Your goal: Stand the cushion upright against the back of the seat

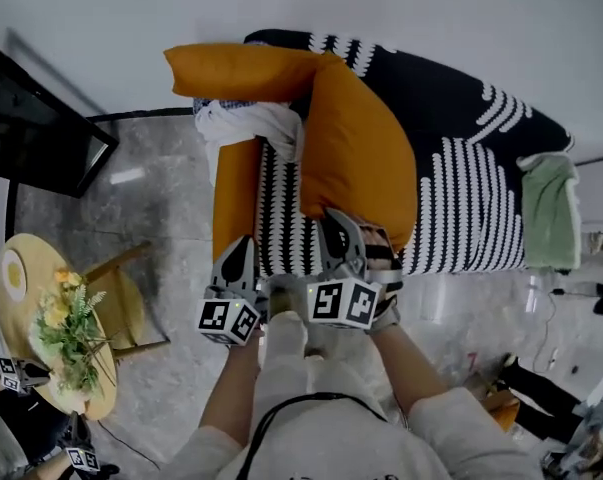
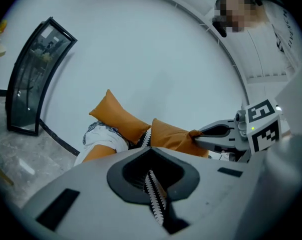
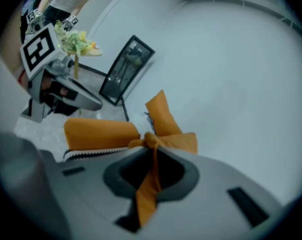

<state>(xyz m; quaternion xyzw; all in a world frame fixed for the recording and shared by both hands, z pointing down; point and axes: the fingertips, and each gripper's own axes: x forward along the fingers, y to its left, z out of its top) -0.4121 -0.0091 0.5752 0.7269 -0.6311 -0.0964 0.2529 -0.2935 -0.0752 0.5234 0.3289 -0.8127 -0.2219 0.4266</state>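
In the lower centre, the right claw (image 3: 152,143) grips the orange cushion (image 1: 359,158) by its corner, and the left claw (image 2: 151,154) beside it is clenched.

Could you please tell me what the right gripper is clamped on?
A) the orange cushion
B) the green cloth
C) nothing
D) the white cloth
A: in the right gripper view, the right gripper pinches a fold of the orange cushion between its jaws.
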